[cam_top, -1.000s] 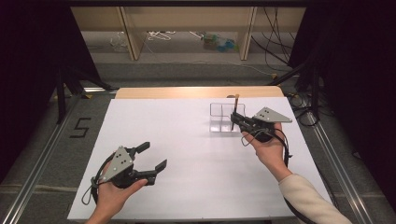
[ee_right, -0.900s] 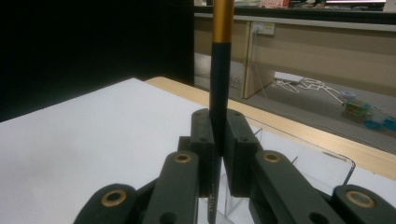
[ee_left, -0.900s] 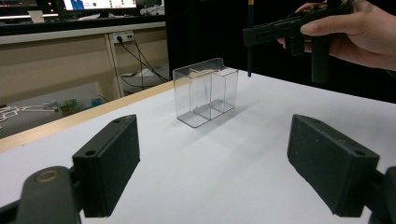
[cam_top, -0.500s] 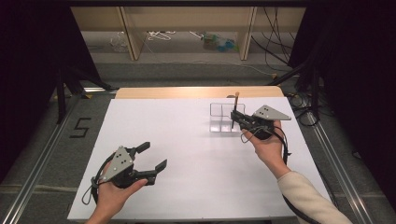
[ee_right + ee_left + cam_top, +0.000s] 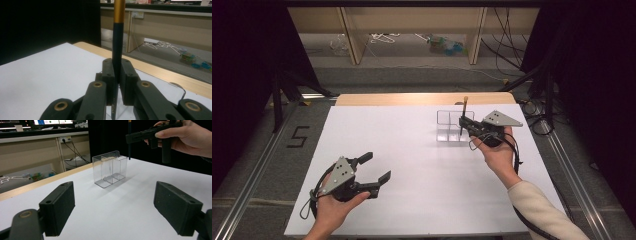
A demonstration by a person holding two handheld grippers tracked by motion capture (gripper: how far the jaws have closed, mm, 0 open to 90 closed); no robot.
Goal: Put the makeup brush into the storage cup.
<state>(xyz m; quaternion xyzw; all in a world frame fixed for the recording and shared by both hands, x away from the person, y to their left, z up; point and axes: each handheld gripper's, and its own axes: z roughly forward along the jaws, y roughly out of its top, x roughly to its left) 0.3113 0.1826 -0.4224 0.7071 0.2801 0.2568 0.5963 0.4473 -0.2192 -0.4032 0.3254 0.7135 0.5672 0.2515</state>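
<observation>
A clear plastic organiser box (image 5: 450,126) (image 5: 110,168) with several compartments stands on the white table (image 5: 412,160) at the back right. My right gripper (image 5: 463,123) (image 5: 116,75) is shut on a dark pen with a gold upper end (image 5: 463,115) (image 5: 117,47). The pen is upright and its lower tip hangs just above the box's right side (image 5: 129,142). At the front left of the table, my left gripper (image 5: 374,167) (image 5: 120,207) is held low and open, nothing between its fingers, facing the box.
A wooden strip (image 5: 422,98) runs along the table's far edge. Beyond it are shelf frames (image 5: 352,35) with cables and small items on the floor. Metal rails (image 5: 257,165) flank the table, with a "5" mark (image 5: 298,136) at the left.
</observation>
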